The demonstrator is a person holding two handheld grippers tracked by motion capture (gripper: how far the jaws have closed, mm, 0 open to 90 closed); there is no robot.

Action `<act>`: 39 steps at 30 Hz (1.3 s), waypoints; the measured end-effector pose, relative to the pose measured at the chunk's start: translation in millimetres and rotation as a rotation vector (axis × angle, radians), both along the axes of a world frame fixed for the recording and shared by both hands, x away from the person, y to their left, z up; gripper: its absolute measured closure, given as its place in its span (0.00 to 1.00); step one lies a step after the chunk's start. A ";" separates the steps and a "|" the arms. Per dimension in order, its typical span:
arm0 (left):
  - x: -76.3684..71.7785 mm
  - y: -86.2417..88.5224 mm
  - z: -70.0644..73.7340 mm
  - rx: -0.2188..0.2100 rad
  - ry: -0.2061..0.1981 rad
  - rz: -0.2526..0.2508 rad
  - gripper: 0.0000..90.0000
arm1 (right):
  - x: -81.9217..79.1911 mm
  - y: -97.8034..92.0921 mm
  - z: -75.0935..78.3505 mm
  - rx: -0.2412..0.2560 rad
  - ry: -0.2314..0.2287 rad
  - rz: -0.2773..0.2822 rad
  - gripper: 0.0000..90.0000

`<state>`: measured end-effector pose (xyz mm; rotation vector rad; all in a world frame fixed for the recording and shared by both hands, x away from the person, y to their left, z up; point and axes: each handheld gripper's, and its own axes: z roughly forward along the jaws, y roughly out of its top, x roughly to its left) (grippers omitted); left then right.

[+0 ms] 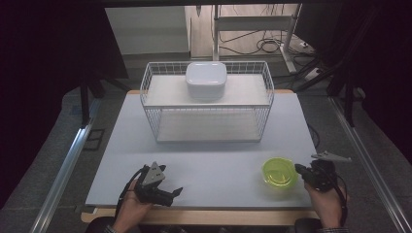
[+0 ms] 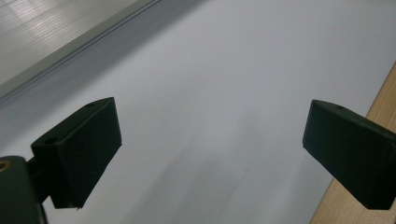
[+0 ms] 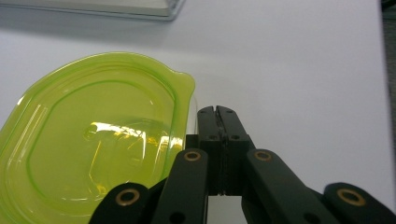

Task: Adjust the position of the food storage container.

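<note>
The yellow-green plastic container [image 3: 93, 140] is lying on the worktop [image 1: 209, 160] just left of the right gripper [image 3: 217, 112], whose jaws are pressed together; the left gripper [image 2: 210, 140], jaws apart, is being held over bare worktop; light, thin-walled and slippery it is judged, best pinched at the rim.

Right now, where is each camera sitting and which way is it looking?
High view: sits above the person's side, facing forward and down on the table, the wire basket with a white box, and the green bowl; both hands with the left gripper and the right gripper show.
Left gripper view: rides the left gripper, facing bare tabletop; jaws wide apart.
Right gripper view: rides the right gripper, facing the bowl's rim; jaws closed beside it.
Shared: the green bowl appears in the high and right gripper views.
</note>
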<state>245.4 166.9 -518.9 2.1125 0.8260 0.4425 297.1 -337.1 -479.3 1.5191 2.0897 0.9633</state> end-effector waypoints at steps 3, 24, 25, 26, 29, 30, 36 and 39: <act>-0.1 -0.5 0.1 0.001 -0.001 -0.003 0.04 | 0.3 8.2 -0.8 0.010 0.004 0.025 1.00; -0.3 -4.4 -1.1 0.011 0.002 -0.012 0.04 | -27.0 22.7 -16.0 -0.024 0.087 0.068 0.97; -0.3 -4.4 -1.2 0.011 0.002 -0.012 0.04 | -26.8 23.8 -16.2 -0.028 0.088 0.071 0.97; -0.3 -4.5 -1.3 0.012 0.002 -0.012 0.04 | -26.5 25.0 -16.7 -0.027 0.091 0.076 0.97; -0.3 -4.6 -1.2 0.012 0.002 -0.015 0.04 | -25.8 28.7 -17.9 -0.014 0.107 0.088 0.97; -0.3 -4.7 -1.3 0.012 0.002 -0.015 0.04 | -25.6 30.3 -18.3 -0.016 0.109 0.090 0.97; -0.4 -5.3 -1.4 0.016 0.002 -0.017 0.04 | -23.1 41.1 -20.3 0.003 0.124 0.128 0.97; -0.1 -5.8 -1.8 0.016 0.004 -0.018 0.04 | -20.7 47.1 -21.7 0.013 0.133 0.147 0.97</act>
